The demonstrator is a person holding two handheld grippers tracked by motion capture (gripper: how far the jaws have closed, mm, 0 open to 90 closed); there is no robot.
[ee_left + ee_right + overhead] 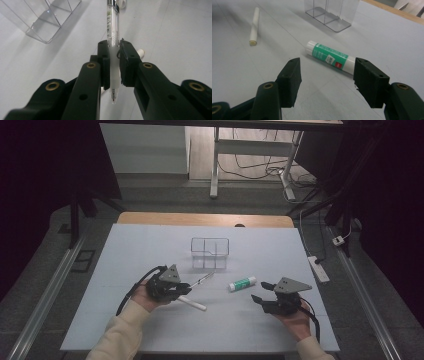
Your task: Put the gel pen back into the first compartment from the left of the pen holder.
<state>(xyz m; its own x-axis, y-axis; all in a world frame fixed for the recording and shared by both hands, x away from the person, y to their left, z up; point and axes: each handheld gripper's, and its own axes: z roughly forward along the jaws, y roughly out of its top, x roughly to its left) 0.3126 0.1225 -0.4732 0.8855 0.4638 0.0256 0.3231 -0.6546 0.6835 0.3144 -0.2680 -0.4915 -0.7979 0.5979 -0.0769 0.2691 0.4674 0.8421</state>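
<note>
Left tongs (pixel 186 289) clenched on a clear pen (pixel 113 50); in the left gripper view the pads press its frosted grip from both sides, the writing tip poking back past them toward the camera, the barrel with its printed label running straight out ahead. In the high view the pen (pixel 201 280) juts from these tongs toward the clear organizer (pixel 210 253), its far end near that box but apart from it. A white marker (pixel 192 303) lies on the counter (pixel 150 245) just under and beside the left tongs, on the side toward the person; in the left gripper view its end (pixel 140 52) peeks out past the pad at the picture's right. Right tongs (pixel 261 293) released, jaws standing wide with nothing between the pads. Right gripper view: the glue stick (pixel 330 57), green and white label, lies flat on the counter just ahead of the open tongs (pixel 325 80), slanted across the gap, not touched by either pad. Beyond it stands the clear organizer (pixel 329 12), upright, divided into compartments; the white marker (pixel 254 26) lies off to the picture's left, well apart. In the high view the glue stick (pixel 242 283) sits between the two tongs, nearer the right. A hand (pixel 142 296) holds the left tool; another hand (pixel 296 316) holds the right.
</note>
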